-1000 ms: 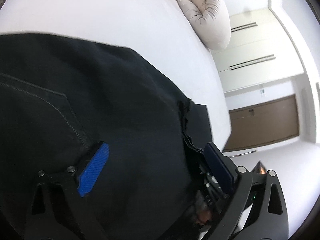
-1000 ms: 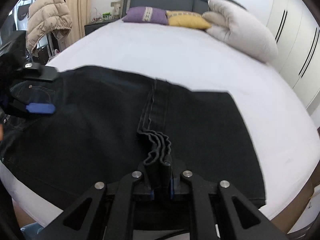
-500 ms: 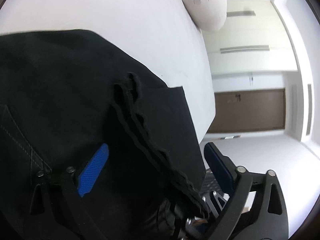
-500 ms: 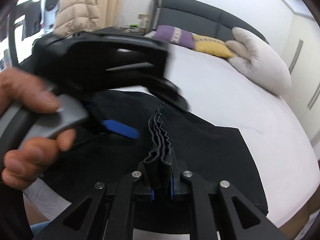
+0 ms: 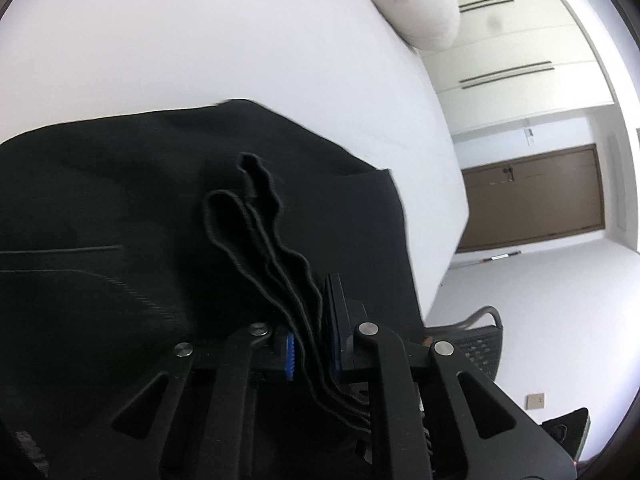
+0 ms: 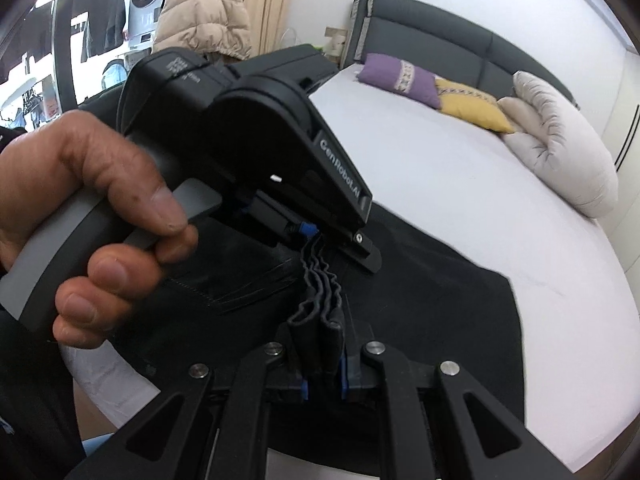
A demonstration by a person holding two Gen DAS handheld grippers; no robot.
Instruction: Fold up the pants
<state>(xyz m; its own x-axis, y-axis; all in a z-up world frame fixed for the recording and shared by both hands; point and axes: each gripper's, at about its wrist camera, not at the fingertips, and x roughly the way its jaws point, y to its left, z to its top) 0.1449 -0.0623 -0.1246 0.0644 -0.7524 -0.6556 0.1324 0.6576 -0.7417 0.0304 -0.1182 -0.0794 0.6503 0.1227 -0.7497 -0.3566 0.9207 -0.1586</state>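
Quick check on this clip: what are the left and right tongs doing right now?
Left tongs: just closed, now shut on the bunched edge of the black pants.
Right tongs: shut on the same bunched pants edge.

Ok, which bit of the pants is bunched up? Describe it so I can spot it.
On the white bed lie flat black pants. At their near edge stands a wavy ridge of stacked layers, pinched by the left gripper and right gripper; everything around lies flat.
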